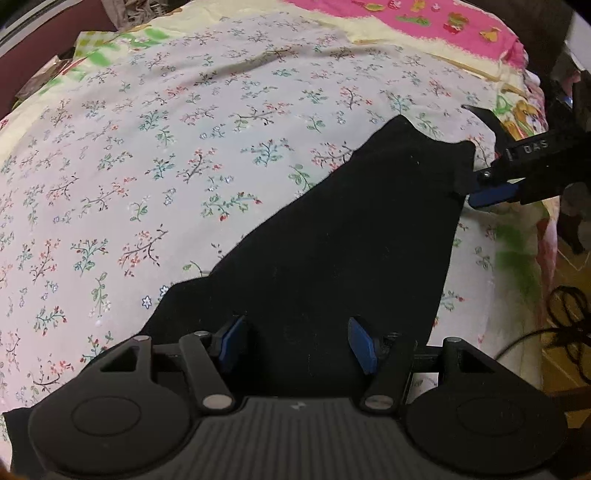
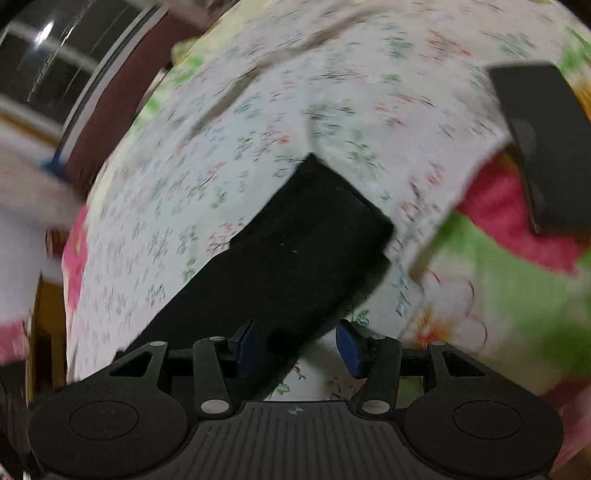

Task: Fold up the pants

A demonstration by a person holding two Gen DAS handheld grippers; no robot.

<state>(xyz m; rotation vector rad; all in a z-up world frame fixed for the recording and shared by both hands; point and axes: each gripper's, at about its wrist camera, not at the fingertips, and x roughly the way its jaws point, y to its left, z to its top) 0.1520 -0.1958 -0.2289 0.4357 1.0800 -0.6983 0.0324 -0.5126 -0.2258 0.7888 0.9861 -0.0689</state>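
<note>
Black pants [image 1: 332, 251] lie flat on a floral bed sheet [image 1: 147, 166], running from the near edge to the far right. My left gripper [image 1: 297, 345] is open, its blue-padded fingers spread just above the near end of the pants. My right gripper [image 1: 480, 184] shows at the right of the left wrist view, at the far end of the pants. In the right wrist view the right gripper [image 2: 295, 347] is open over one end of the pants [image 2: 288, 254], with cloth between its fingers. That view is motion-blurred.
A pink and yellow patterned blanket [image 1: 424, 22] lies at the far side of the bed. Black cables [image 1: 569, 314] hang off the bed's right edge above a wooden floor. A dark flat object [image 2: 546, 147] stands at the right of the right wrist view.
</note>
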